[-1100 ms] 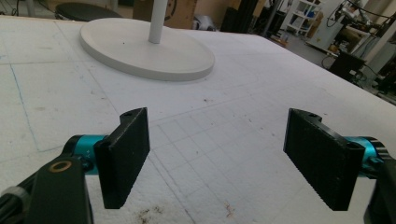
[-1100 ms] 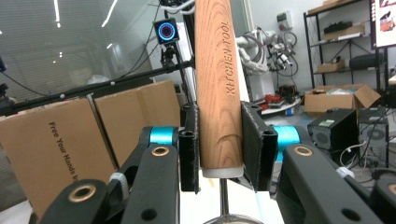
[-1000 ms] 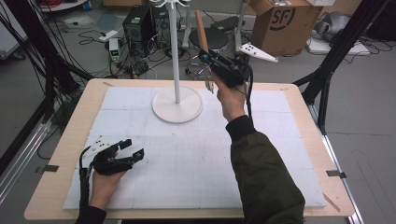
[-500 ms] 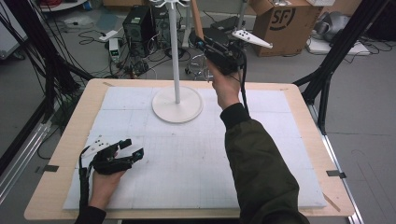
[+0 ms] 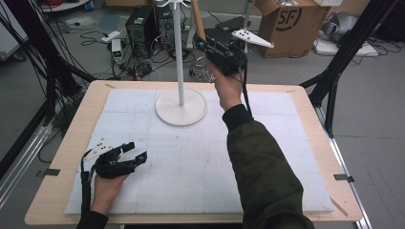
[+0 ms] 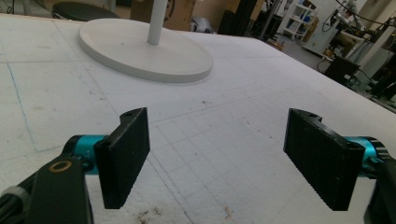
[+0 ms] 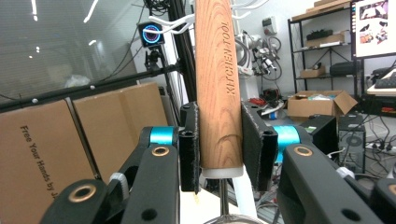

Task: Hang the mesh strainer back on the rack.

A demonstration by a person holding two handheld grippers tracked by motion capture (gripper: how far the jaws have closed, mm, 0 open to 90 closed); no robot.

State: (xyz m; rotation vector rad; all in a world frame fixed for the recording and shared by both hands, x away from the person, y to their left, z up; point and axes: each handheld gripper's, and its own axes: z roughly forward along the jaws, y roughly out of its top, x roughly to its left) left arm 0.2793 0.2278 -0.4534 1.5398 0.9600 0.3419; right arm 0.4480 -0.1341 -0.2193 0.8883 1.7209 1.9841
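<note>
A pale wooden table (image 5: pixel 57 157), topped by a white gridded mat (image 5: pixel 191 167), stands on a grey floor (image 5: pixel 372 119). Beyond the table's far edge, cables (image 5: pixel 90 36) sprawl beside a black computer tower (image 5: pixel 141 24). Off its far right corner sits an open cardboard box (image 5: pixel 291 19) marked SF, with a black angled stand leg (image 5: pixel 341 62) nearer. To the table's left, black frame bars (image 5: pixel 43 57) rise. Shelving (image 7: pixel 322 51) and more cardboard boxes (image 7: pixel 70 135) fill the lit room behind.

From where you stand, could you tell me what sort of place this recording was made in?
Most likely a robotics lab or workshop, not a home. Cables and a computer tower lie on the floor behind the table, cardboard boxes are stacked nearby, and shelving stands in the background.
</note>
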